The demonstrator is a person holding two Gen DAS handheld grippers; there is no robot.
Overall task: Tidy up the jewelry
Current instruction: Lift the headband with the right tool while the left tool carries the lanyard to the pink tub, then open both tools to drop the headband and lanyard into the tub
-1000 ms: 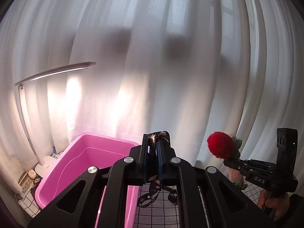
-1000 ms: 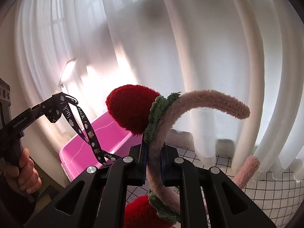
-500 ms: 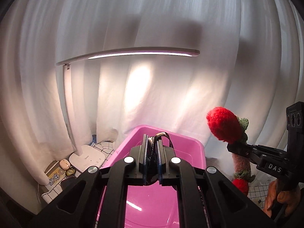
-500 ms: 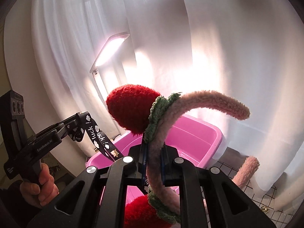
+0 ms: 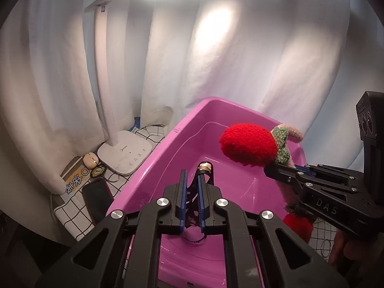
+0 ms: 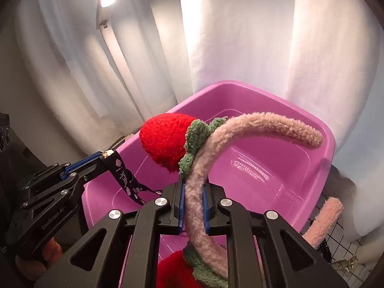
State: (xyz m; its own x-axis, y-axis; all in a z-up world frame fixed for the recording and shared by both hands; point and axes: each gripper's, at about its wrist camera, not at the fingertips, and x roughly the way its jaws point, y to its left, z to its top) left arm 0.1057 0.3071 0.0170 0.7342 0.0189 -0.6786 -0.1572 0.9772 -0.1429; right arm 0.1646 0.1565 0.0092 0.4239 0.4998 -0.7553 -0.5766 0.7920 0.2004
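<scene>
Poised over the pink tub: left hand-held gripper pinching a black strap, right hand-held gripper pinching a fuzzy headband with red pompoms. Best lowered well inside before letting go, strap left, headband right, to avoid tangling.

Pink plastic tub, glossy and plain. Fuzzy headband in pale pink, bearing bright red pompom strawberries with knitted green leaf collars. Black lanyard strap printed with pale pink clover shapes and the word "luck". Both grippers are black with blue pads and silver screw heads. White curtains; white desk lamp base; white cloth with a black grid; black phone.
</scene>
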